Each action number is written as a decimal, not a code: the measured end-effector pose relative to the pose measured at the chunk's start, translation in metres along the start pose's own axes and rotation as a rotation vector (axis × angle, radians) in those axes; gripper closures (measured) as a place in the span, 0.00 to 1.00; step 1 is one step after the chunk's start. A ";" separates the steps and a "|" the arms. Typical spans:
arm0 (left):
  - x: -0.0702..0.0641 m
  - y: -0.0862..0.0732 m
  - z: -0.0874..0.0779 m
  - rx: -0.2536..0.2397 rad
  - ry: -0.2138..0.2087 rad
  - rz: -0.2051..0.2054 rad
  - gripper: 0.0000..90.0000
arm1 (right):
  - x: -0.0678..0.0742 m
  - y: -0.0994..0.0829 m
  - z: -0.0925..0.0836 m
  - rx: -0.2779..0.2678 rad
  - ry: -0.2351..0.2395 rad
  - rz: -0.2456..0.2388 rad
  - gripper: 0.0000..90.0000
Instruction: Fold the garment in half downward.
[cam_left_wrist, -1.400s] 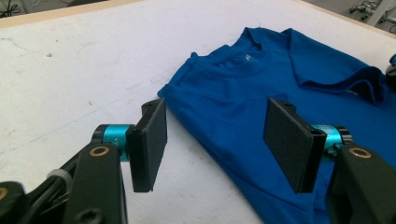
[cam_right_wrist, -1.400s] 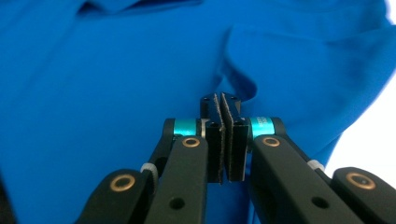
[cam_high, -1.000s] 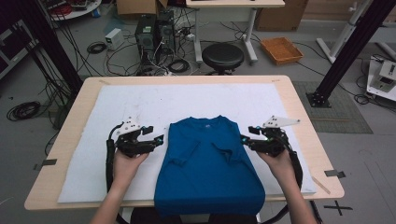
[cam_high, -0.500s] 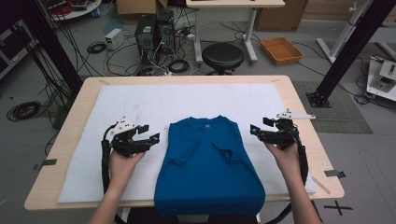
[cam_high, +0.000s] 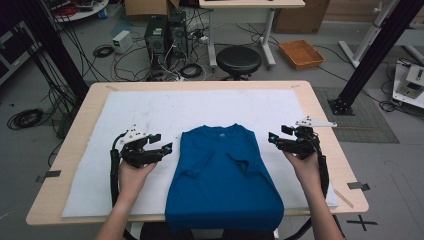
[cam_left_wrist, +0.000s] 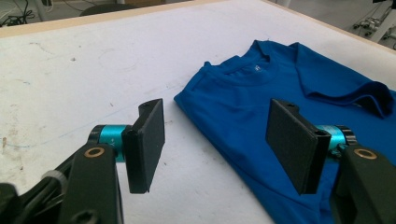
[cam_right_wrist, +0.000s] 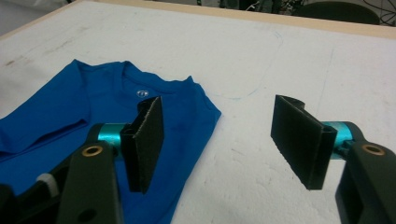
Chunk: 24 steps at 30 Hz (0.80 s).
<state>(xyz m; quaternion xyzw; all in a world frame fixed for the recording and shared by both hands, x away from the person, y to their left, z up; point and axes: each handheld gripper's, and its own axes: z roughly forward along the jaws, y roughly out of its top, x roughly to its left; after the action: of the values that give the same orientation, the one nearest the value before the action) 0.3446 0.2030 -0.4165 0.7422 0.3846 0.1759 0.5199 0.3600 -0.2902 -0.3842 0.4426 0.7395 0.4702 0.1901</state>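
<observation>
1. Both tools stand with jaws spread wide and nothing between them: the left gripper (cam_high: 159, 148) hovers over the white cover just beside the left edge of the blue T-shirt (cam_high: 223, 175), and the right gripper (cam_high: 276, 138) hovers just off the shirt's right shoulder, apart from the cloth.
2. Left hand (cam_high: 132, 172) and right hand (cam_high: 305, 162) come in from the bottom of the high view, each with a black cable trailing back along the forearm.
3. From the left gripper view, the flat black pads (cam_left_wrist: 148, 144) frame the shirt's folded side edge; the left pad is over bare cover, the right one over blue cloth.
4. From the right gripper view, the left pad (cam_right_wrist: 145, 142) stands over the shirt's shoulder and the other over bare cover.
5. White cover (cam_high: 150, 110), marked with faint smudges and thin pen lines, lies over most of a pale wooden table (cam_high: 327, 117) whose edge shows all around it.
6. The T-shirt lies flat at the near middle of the table, collar towards the far side, both sleeves folded in over the chest, its hem hanging over the near edge; a small label shows inside the collar.
7. Beyond the table, on a grey floor: a round black stool (cam_high: 240, 59), computer towers (cam_high: 166, 32) amid tangled cables, black frame posts at both sides, and a second desk.
8. An orange tray (cam_high: 301, 53) sits on the floor to the right of the stool; I cannot tell what, if anything, is in it.
</observation>
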 end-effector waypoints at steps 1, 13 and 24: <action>0.001 0.002 0.003 -0.002 0.002 -0.006 0.42 | -0.002 0.000 0.003 -0.001 -0.006 0.003 0.41; 0.004 0.014 0.034 0.042 -0.014 -0.039 0.44 | -0.012 -0.002 0.029 0.023 -0.009 0.044 0.48; 0.007 0.008 0.059 0.137 -0.008 -0.094 0.51 | -0.007 -0.007 0.052 0.093 -0.002 0.026 0.58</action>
<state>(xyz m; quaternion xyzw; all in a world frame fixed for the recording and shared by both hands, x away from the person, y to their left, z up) 0.3915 0.1695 -0.4340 0.7578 0.4281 0.1218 0.4771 0.3969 -0.2694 -0.4165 0.4608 0.7547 0.4372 0.1641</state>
